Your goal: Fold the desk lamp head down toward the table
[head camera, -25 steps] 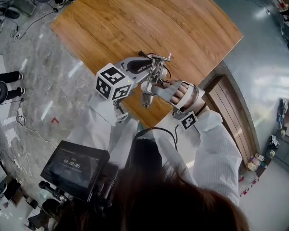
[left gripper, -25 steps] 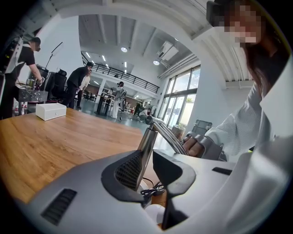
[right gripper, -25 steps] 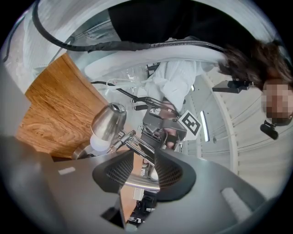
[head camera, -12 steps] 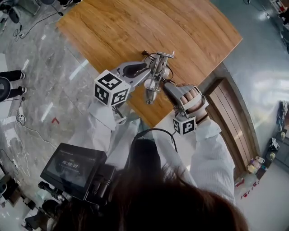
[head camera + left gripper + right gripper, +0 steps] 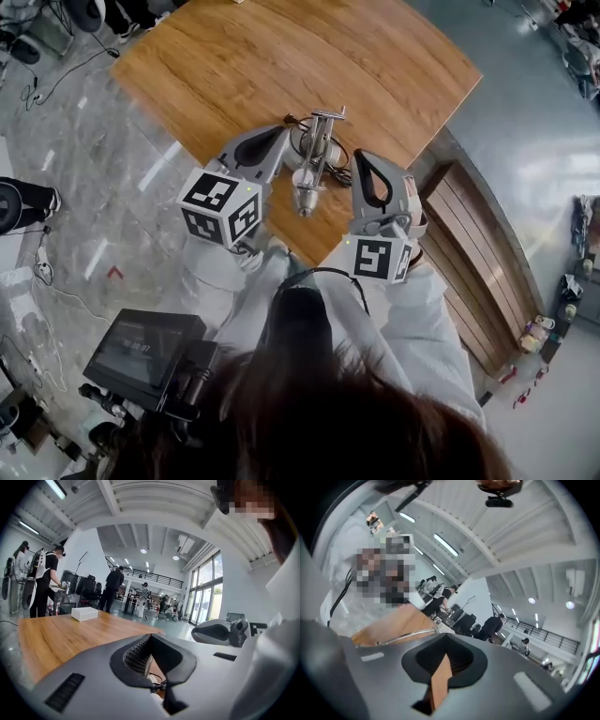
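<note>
The silver desk lamp stands near the table's near edge, its arm folded over and its head pointing down toward the wood. My left gripper hovers just left of the lamp, apart from it, jaws shut and empty. My right gripper hovers just right of the lamp, also shut with nothing between its fingers. In the left gripper view the jaws meet, with the lamp's black cable seen below them. In the right gripper view the shut jaws point past a thin lamp rod.
The wooden table stretches away from me, with a white box lying at its far end. Marble floor lies to the left, and a wooden bench to the right. Several people stand in the hall beyond.
Both grippers have come off the lamp, risen and drawn back toward me. The right one has rolled so its marker cube faces up. Both sets of jaws have closed.
</note>
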Motion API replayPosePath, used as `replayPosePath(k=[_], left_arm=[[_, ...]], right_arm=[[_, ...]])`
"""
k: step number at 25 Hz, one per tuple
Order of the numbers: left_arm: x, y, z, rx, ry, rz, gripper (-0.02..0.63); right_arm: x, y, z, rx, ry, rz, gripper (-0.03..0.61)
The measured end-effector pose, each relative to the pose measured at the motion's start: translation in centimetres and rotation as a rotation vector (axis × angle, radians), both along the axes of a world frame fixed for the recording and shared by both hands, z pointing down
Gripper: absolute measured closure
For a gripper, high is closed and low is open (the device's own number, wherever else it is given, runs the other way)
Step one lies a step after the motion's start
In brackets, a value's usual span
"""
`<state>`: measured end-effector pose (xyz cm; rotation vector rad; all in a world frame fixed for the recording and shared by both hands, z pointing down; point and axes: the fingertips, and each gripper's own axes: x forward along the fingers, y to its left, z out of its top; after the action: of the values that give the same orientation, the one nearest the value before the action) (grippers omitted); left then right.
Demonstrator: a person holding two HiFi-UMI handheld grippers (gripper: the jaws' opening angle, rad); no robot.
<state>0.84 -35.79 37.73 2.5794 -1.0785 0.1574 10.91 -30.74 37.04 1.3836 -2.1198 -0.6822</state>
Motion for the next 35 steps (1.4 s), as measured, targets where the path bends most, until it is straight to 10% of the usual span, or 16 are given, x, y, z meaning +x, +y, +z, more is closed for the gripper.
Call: replayPosePath(k=[12,35], left_arm=[[2.1,1.7,-2.4,0.061,-0.004,-0.075,0.612],[2.9,2.1,-3.4,0.098,-0.019,-0.068,0.612]], right_arm=[[-0.4,-1.9,-4.5,-0.148,-0.537,0.036,0.578],[-1.1,-1.3,-4.9,-0.204,-0.600,-0.020,0.579]])
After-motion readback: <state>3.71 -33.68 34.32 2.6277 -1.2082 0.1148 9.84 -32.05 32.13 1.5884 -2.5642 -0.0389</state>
